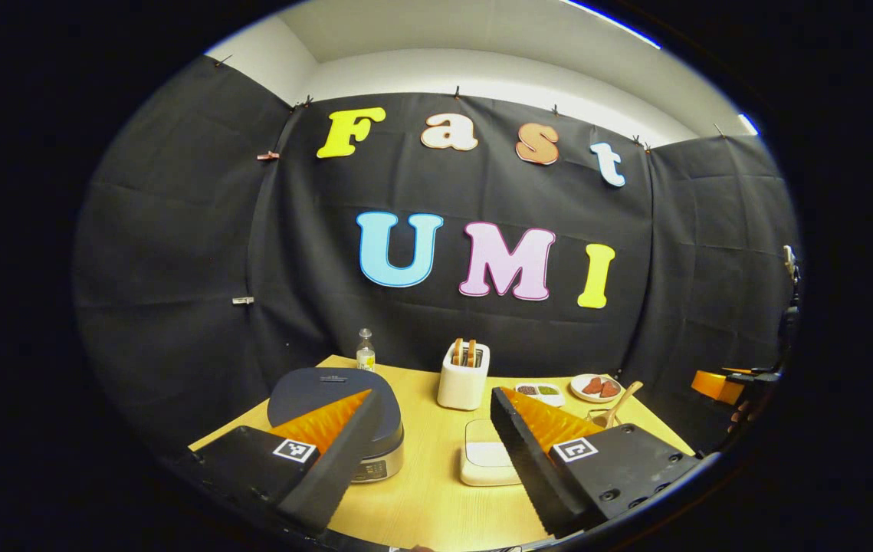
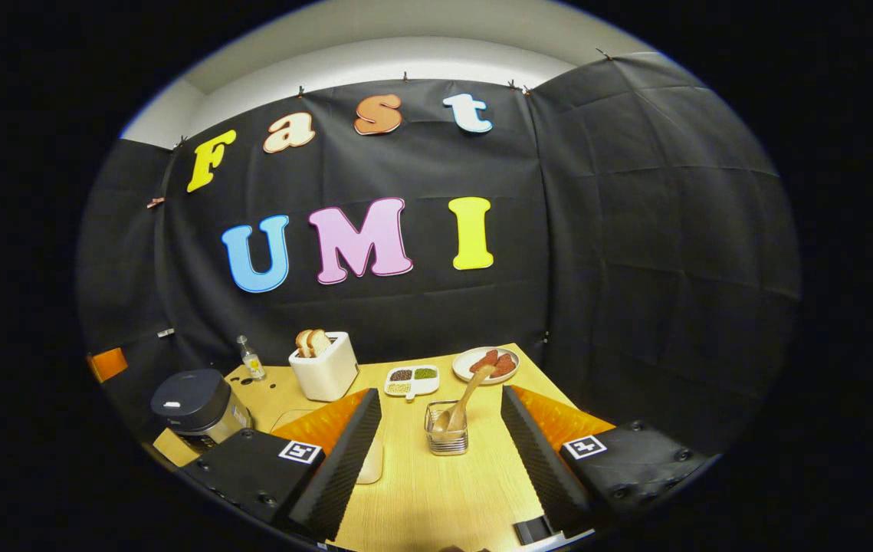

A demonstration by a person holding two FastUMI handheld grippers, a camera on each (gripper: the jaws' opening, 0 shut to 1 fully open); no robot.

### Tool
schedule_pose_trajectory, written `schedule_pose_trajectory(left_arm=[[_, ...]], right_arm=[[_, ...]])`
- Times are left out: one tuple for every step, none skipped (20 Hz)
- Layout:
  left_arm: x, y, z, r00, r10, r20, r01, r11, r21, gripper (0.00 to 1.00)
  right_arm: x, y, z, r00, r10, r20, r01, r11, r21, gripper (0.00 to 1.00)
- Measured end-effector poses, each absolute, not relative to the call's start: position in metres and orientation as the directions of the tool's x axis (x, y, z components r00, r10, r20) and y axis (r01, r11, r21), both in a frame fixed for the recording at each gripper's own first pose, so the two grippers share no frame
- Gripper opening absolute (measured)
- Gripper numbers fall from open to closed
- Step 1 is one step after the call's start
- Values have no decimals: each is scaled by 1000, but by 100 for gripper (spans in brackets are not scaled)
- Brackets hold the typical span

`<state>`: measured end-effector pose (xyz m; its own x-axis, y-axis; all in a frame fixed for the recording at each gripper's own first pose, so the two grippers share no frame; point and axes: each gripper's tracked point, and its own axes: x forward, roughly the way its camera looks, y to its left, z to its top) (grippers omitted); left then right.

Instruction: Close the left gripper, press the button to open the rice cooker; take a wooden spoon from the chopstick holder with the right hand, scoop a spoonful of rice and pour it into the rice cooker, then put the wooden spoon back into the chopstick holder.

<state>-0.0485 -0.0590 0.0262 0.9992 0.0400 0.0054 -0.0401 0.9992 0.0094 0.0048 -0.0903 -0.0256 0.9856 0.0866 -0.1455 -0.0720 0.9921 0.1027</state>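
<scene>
The rice cooker [image 1: 329,395] [image 2: 195,402] has a dark lid that is down and a silver body; it stands at the table's left. In the left gripper view my left gripper [image 1: 434,395] is open above the near table edge, its left finger [image 1: 329,448] overlapping the cooker. A wooden spoon [image 2: 464,399] [image 1: 625,399] leans in a small clear holder [image 2: 446,435]. The holder stands between the open right gripper's [image 2: 440,395] fingers and a little beyond them, untouched. A white divided dish [image 2: 411,379] [image 1: 539,392] behind it holds dark, green and pale grains.
At the back stand a white toaster with bread [image 1: 464,376] [image 2: 323,366], a small bottle [image 1: 365,351] [image 2: 251,358] and a plate of red pieces [image 1: 595,387] [image 2: 486,364]. A flat white slab [image 1: 486,454] lies mid-table. The wooden table [image 2: 436,491] ends at black cloth walls.
</scene>
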Motion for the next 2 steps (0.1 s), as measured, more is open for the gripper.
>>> schedule_pose_trajectory(left_arm=[[-49,-56,27,999,38,8,-38,999,10,96],[-48,-54,28,999,35,11,-35,999,11,96]], right_arm=[[4,-90,-25,986,83,-144,-68,992,103,99],[4,-89,-23,987,79,-138,-66,993,100,99]])
